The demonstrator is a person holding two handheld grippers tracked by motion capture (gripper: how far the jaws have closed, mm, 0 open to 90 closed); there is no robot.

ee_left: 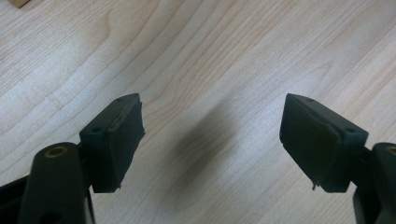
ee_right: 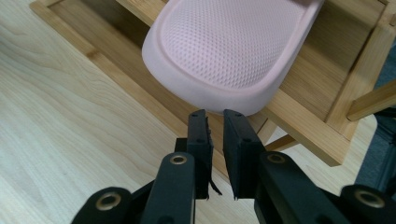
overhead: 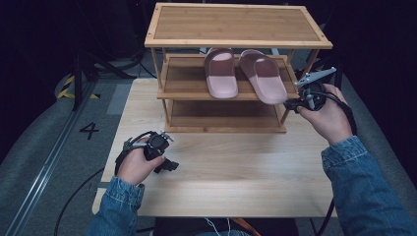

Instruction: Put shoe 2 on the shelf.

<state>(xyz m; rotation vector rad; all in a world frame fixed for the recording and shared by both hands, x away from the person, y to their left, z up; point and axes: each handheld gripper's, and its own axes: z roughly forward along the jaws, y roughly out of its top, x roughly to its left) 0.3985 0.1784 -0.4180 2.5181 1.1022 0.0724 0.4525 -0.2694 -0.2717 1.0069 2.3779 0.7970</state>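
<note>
Two pink slippers [overhead: 243, 73] sat side by side on the middle shelf of a three-tier wooden rack [overhead: 238, 27], heels toward the table's near edge. The right-hand slipper [ee_right: 229, 51] overhung the shelf lip, its rounded heel just beyond the right gripper [ee_right: 215, 126], whose jaws stood nearly closed with only a thin gap and nothing between them. It looked like light, soft foam with a dimpled footbed (probably a little springy), so the heel rim or side wall seemed the likeliest place to pinch it. One left gripper [ee_left: 210, 135] rested low over the bare wooden table [overhead: 236, 172], jaws spread wide and empty. Two denim sleeves showed.
</note>
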